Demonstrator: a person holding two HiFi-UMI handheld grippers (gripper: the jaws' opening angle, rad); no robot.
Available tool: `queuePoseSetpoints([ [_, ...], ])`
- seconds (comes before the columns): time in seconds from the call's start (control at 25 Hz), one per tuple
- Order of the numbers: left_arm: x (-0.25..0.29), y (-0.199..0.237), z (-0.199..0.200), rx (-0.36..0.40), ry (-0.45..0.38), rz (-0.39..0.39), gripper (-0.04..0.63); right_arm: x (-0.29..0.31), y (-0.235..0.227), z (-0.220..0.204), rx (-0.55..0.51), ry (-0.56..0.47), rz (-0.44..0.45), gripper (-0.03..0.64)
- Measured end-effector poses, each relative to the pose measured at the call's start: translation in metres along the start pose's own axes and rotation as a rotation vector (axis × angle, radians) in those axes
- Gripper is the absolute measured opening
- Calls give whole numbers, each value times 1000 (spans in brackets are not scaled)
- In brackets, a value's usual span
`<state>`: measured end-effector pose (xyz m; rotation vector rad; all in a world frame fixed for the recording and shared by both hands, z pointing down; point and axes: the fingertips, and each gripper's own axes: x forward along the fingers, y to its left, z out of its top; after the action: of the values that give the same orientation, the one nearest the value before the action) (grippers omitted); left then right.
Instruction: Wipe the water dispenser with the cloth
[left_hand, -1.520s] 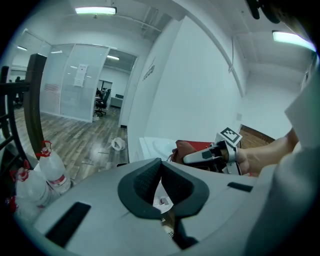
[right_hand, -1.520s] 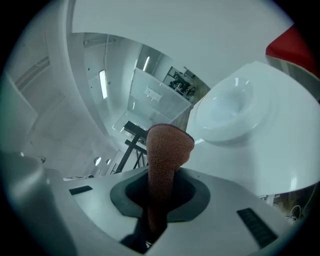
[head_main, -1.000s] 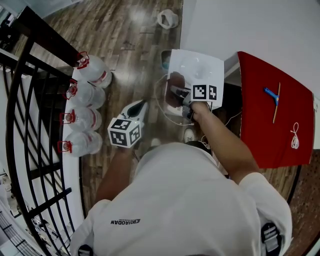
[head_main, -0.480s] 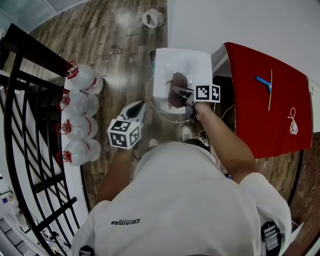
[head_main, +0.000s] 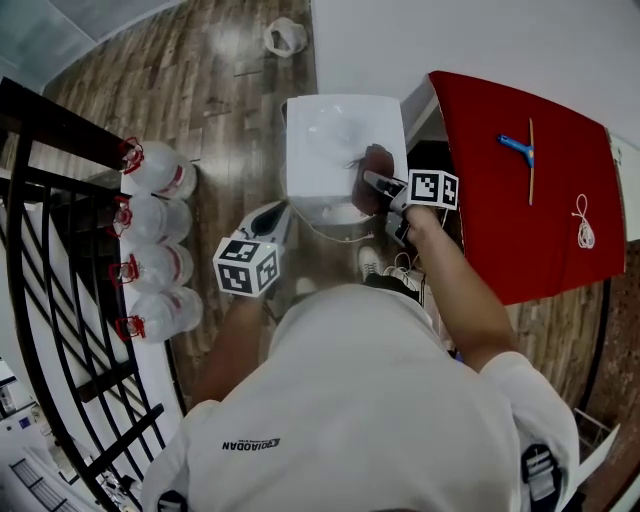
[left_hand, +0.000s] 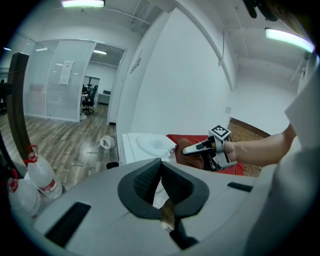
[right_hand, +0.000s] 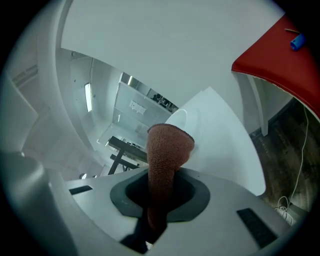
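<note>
The white water dispenser (head_main: 335, 150) stands against the wall, seen from above. A brown cloth (head_main: 377, 168) lies pressed on the right part of its top, with my right gripper (head_main: 378, 184) shut on it. In the right gripper view the cloth (right_hand: 167, 150) sticks up out of the jaws in front of the dispenser's white top (right_hand: 220, 135). My left gripper (head_main: 272, 216) hovers over the floor left of the dispenser, shut and holding nothing. The left gripper view shows the dispenser (left_hand: 145, 147), the cloth (left_hand: 191, 156) and the right gripper (left_hand: 195, 149) beyond my left gripper (left_hand: 160, 164).
Several water bottles (head_main: 150, 175) line a black railing (head_main: 60, 250) at the left. A red table (head_main: 520, 200) with a blue-handled tool (head_main: 518, 145) stands right of the dispenser. Cables (head_main: 400, 265) lie on the wooden floor; a white bag (head_main: 284, 37) lies farther off.
The right gripper has drawn the cloth across the dispenser's top, from its left part to near its right edge. The left gripper has stayed put.
</note>
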<state>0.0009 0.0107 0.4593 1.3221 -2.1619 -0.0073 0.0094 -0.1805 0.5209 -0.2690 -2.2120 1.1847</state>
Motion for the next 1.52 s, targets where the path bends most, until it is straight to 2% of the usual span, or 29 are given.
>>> queuePoseSetpoints([
  [0.48,20,-22,1,17,21,-42,-11,-71,-57,29,11,-120,-129,54],
  [0.92,22,-24,-5,20,26,-55,-11,-113,-89,42,-111,-160,-318,54],
  [1.12,15,-15,-9,-9,21,-41,-11,-122,-74,40,-238,-245,-371,54],
  [1.28,9,-5,-11,-24,20,-35,-11,-106,-38,21,-393,-265,-327,54],
  [1.52,-13,12,-22,-28,25,-24,-11,-39,16,-45,-486,-148,-183,54],
])
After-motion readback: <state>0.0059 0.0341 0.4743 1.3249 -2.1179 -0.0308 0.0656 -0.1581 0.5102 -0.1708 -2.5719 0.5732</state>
